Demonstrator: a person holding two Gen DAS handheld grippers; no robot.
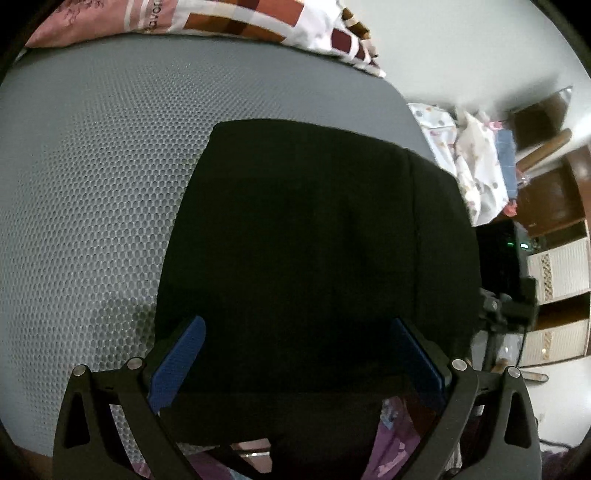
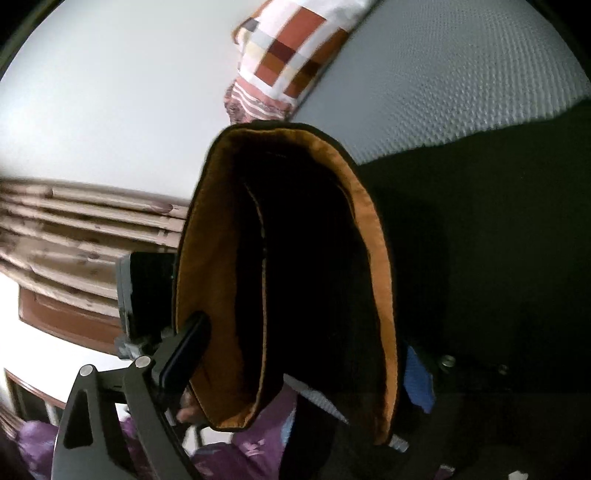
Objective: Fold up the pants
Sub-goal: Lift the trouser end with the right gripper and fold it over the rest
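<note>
The black pants (image 1: pixel 317 236) lie folded on a grey mesh mattress (image 1: pixel 92 177). My left gripper (image 1: pixel 295 354) is open, its blue pads (image 1: pixel 177 362) wide apart over the near edge of the pants. In the right wrist view, the pants' waistband with an orange lining (image 2: pixel 373 229) is lifted and curls up between the fingers of my right gripper (image 2: pixel 306 362). The left finger (image 2: pixel 184 358) and the blue right pad (image 2: pixel 417 380) stand well apart on either side of the cloth; I cannot tell whether they clamp it.
A checked pillow (image 1: pixel 258 22) lies at the head of the mattress. A heap of patterned clothes (image 1: pixel 469 162) sits past the right edge of the bed, with wooden furniture (image 1: pixel 554 192) behind. Purple patterned cloth (image 2: pixel 240 450) shows below the grippers.
</note>
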